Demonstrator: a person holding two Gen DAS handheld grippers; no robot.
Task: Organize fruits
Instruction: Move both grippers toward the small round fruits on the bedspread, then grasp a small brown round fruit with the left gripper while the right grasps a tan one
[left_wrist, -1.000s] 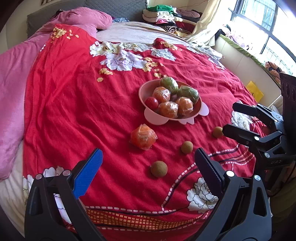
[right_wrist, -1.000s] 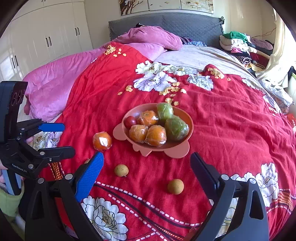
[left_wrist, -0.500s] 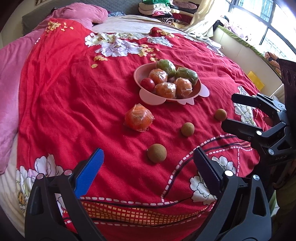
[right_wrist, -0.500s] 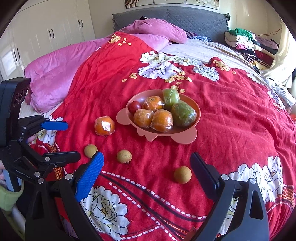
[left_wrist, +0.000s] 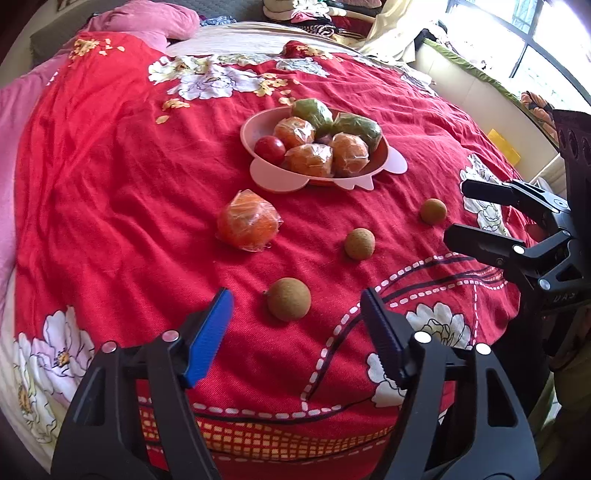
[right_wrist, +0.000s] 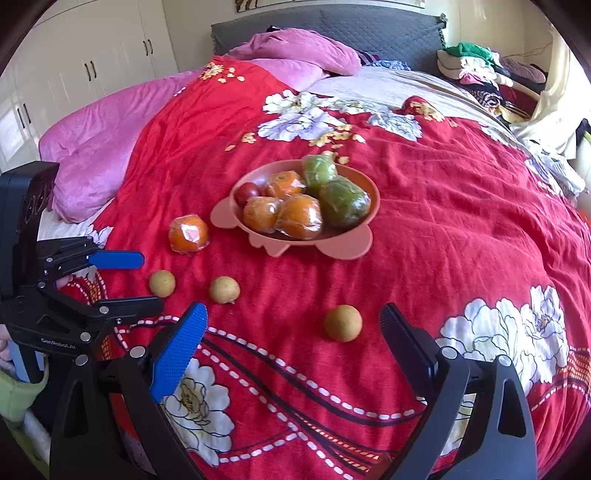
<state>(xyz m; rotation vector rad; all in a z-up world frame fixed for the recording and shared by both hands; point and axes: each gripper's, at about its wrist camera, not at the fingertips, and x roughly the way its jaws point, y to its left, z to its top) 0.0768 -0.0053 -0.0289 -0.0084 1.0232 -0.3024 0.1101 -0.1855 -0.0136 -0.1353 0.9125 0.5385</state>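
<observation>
Here the left gripper (left_wrist: 297, 306) hangs low over the bed with its jaws spread wide and nothing in them. A small brown round fruit (left_wrist: 289, 299) lies on the cover just past the tips, between the two fingers but not touching them. Going left to right in the left wrist view, a wrapped orange (left_wrist: 246, 224) sits alone on the cover, then a second brown fruit (left_wrist: 359, 243), then a third brown fruit (left_wrist: 433, 211) close to the right gripper (left_wrist: 460, 212). That gripper comes in from the right side, its jaws are wide apart too, and it holds nothing. Behind the loose fruit stands a pink bowl (left_wrist: 273, 177) with little feet-like tabs. It holds three wrapped oranges, two wrapped green fruits and one small red fruit (left_wrist: 270, 149). Nothing lies between the grippers and the loose fruit. The red bedcover (left_wrist: 110, 192) has big white flowers and dashed white lines on it, and it is a bit wrinkled. In the right wrist view a pink quilt (right_wrist: 107, 136) lies on the left side of the bed, a grey headboard (right_wrist: 369, 33) is at the back, white cupboards (right_wrist: 92, 62) line the left wall, and folded clothes (right_wrist: 480, 70) are piled at the far right.
</observation>
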